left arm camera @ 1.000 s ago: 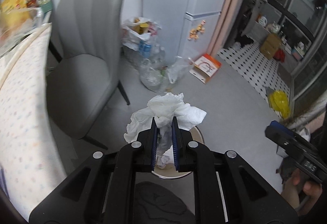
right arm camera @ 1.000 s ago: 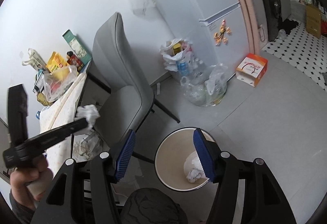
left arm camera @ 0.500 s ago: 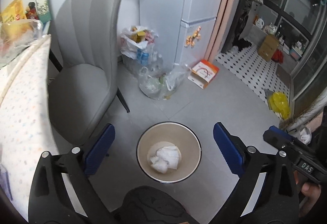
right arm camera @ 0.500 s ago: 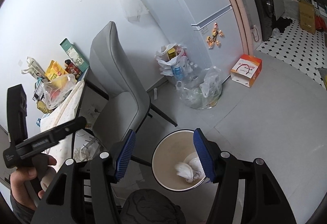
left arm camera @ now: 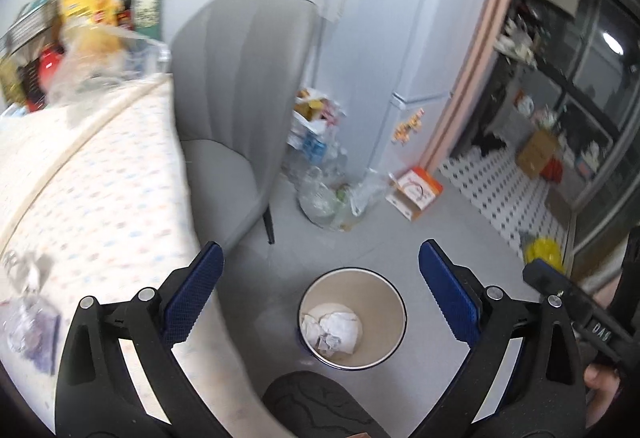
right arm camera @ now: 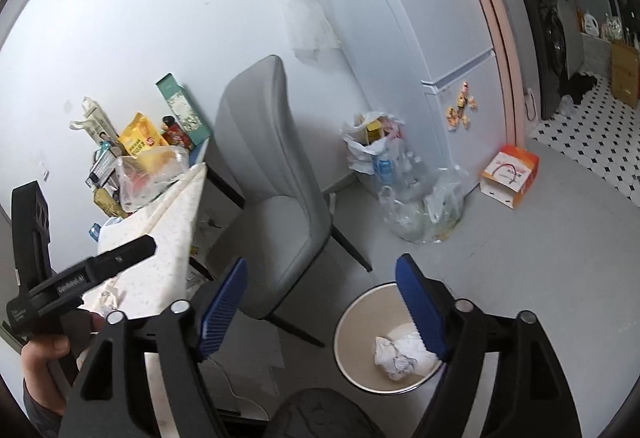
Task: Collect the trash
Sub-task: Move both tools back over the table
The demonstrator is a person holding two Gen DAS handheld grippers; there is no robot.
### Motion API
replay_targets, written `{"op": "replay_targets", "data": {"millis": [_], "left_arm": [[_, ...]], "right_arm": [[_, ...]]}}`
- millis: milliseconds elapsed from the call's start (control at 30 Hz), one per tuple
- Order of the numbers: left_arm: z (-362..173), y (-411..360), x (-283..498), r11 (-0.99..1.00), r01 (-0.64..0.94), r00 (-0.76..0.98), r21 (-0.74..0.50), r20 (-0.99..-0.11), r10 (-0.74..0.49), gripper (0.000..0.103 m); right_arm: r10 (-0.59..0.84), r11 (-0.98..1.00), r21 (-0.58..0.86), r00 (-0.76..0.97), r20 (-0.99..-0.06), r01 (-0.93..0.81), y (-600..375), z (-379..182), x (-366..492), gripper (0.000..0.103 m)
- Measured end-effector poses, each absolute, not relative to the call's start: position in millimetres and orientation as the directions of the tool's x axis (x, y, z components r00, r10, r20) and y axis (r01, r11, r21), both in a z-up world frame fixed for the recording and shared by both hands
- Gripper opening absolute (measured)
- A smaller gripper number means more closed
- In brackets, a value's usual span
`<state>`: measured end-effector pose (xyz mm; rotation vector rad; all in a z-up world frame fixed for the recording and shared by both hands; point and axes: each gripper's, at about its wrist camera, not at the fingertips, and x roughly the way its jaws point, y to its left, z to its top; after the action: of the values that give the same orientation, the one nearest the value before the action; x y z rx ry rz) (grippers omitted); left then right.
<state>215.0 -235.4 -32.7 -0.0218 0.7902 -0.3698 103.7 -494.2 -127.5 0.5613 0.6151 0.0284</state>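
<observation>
A round beige trash bin (left arm camera: 394, 302) stands on the grey floor, with crumpled white tissues (left arm camera: 332, 328) lying inside; it also shows in the right wrist view (right arm camera: 350, 326) with the tissues (right arm camera: 400, 356). My left gripper (left arm camera: 320, 294) is open and empty, high above the bin. My right gripper (right arm camera: 322, 308) is open and empty, above the floor between chair and bin. More crumpled clear trash (left arm camera: 24, 322) lies blurred on the patterned table (left arm camera: 92, 198) at the left.
A grey chair (right arm camera: 276, 174) stands between table and bin. Plastic bags of bottles and trash (right arm camera: 404, 190) and an orange box (right arm camera: 510, 174) sit by the white fridge (right arm camera: 452, 38). Packages (right arm camera: 140, 146) crowd the table's far end.
My left gripper opened and dropped the white tissue into the bin, then rose and swung left toward the table. My right gripper stayed open and shifted slightly.
</observation>
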Motion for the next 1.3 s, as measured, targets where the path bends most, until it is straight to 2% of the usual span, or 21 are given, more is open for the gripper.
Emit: {"op": "replay_targets", "data": {"millis": [233, 300, 933, 1300], "left_arm": [[-18, -161, 183, 0.961, 0.203, 0.710, -0.185, -0.648, -0.275, 0.097], [-17, -140, 176, 0.966, 0.169, 0.723, -0.194, -0.642, -0.256, 0.097], [-21, 29, 96, 0.973, -0.090, 0.797, -0.213, -0.602, -0.057, 0.097], [-49, 87, 51, 0.956, -0.211, 0.775, -0.203, -0.631, 0.037, 0.097]], "right_arm": [[0.214, 0.876, 0.475, 0.819, -0.533, 0.080, -453, -110, 102, 0.093], [0.221, 0.880, 0.470, 0.824, -0.522, 0.061, -441, -103, 102, 0.095], [0.394, 0.887, 0.428, 0.765, -0.509, -0.172, -318, -72, 108, 0.095], [0.468, 0.874, 0.396, 0.707, -0.531, -0.281, -254, -71, 108, 0.095]]}}
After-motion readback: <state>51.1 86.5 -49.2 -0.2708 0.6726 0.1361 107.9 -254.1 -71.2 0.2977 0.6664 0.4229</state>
